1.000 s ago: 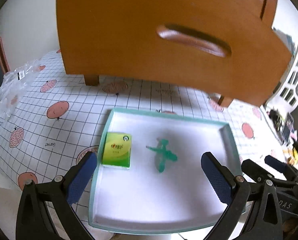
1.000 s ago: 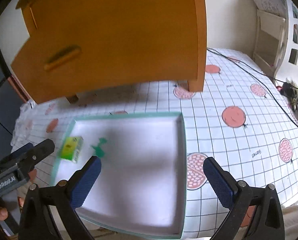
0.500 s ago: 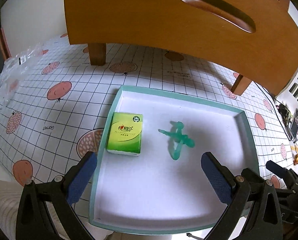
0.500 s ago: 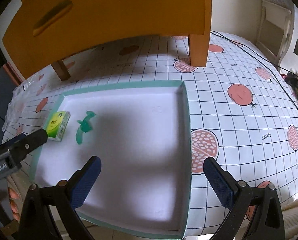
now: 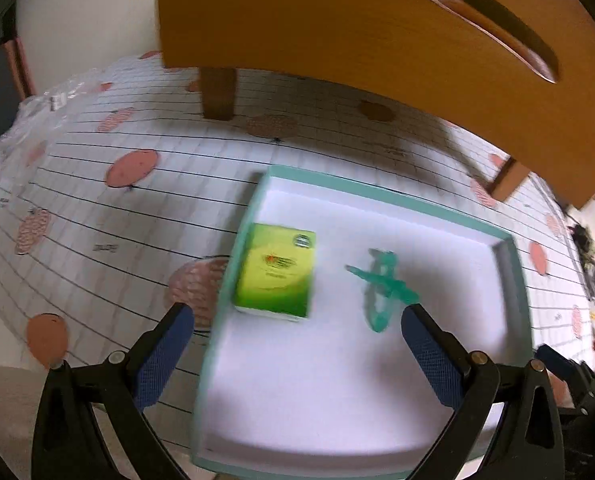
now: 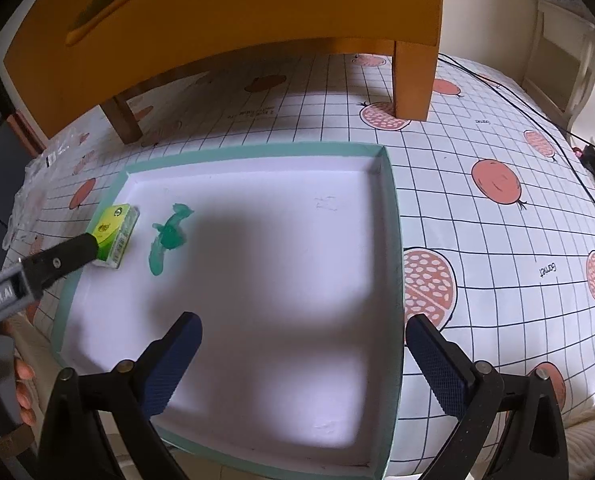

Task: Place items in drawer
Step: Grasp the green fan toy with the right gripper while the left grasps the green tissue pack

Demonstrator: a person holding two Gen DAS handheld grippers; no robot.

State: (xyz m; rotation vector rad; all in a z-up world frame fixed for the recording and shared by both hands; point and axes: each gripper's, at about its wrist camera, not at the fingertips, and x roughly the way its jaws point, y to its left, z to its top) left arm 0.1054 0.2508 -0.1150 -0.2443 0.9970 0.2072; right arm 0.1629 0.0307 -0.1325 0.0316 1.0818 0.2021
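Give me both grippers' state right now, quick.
Left gripper: open, empty, over the green box in the tray.
Right gripper: open, empty, above the tray.

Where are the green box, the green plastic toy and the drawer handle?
green box [image 5: 275, 274], left wrist view, middle of its top face.
green plastic toy [image 5: 383, 290], left wrist view, its body.
drawer handle [image 5: 493, 30], left wrist view, middle of the slot.

A green box [image 5: 275, 275] lies flat beside a green toy plane [image 5: 381, 289] in the tray [image 5: 513, 276]; the wooden drawer [image 5: 377, 32] is shut.
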